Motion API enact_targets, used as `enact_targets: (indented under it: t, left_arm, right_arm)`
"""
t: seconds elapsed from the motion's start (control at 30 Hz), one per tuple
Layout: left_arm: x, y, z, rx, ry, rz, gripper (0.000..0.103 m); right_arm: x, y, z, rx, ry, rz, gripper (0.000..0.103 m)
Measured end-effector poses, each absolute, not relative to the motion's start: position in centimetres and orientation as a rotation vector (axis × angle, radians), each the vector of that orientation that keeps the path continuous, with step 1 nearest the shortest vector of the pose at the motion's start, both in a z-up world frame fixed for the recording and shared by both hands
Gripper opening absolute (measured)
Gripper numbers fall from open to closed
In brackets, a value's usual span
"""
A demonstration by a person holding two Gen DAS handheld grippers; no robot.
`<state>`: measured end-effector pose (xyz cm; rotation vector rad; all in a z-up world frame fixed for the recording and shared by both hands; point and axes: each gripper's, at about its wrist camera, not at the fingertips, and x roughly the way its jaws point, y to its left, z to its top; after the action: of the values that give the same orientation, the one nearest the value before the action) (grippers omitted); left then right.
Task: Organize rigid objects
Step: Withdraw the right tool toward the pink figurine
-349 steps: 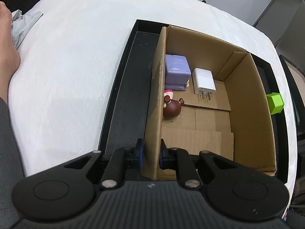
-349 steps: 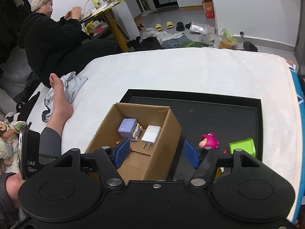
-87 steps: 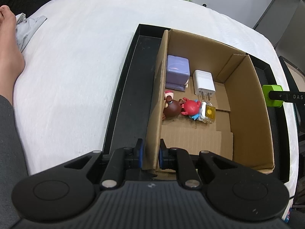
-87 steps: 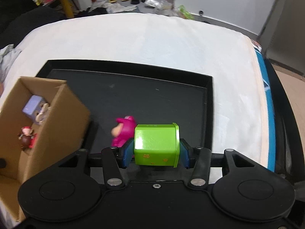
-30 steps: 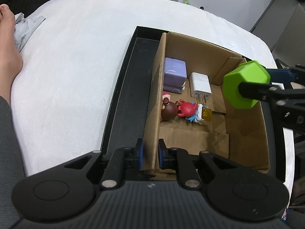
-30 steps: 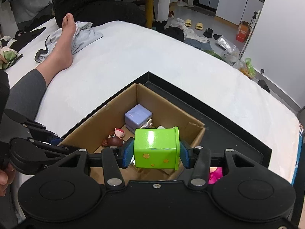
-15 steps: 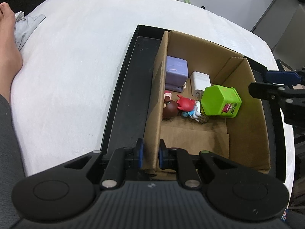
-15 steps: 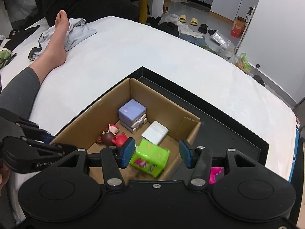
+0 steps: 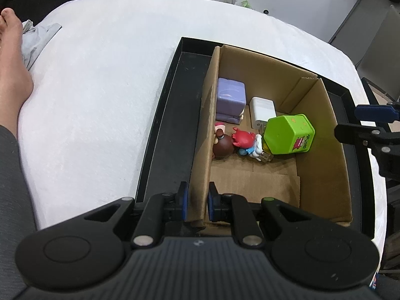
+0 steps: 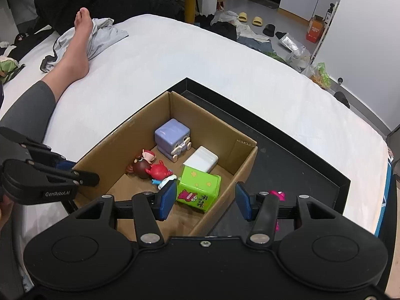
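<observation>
The white bed (image 10: 200, 57) carries a black tray (image 10: 287, 155), and in it stands the cardboard box (image 9: 322, 150). The left gripper (image 9: 196, 201) keeps its jaws clamped on the near box wall. The right gripper (image 10: 203, 201) held the green tin (image 10: 198, 188) a second ago — now its jaws are wide and empty, and the tin lies tilted inside the box, touching the white charger (image 10: 201, 161) and the red figure (image 10: 158, 171). One pink toy (image 10: 276, 196) remains on the tray — probably the next one.

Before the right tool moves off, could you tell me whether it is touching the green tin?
Apart. The right wrist view shows the right tool open above the green tin, which lies tilted in the cardboard box.
</observation>
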<state>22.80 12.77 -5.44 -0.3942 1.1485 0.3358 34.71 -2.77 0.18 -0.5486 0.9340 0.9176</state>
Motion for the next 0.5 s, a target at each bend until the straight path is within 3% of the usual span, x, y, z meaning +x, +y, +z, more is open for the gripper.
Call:
enact_targets:
  t: [0.5]
  left_arm:
    - [22.7,12.4,-5.5,-0.392,1.142,0.338,0.014]
  right_arm:
    - [37.4,-6.6,0.4,-0.496,0.958,0.85,0.053]
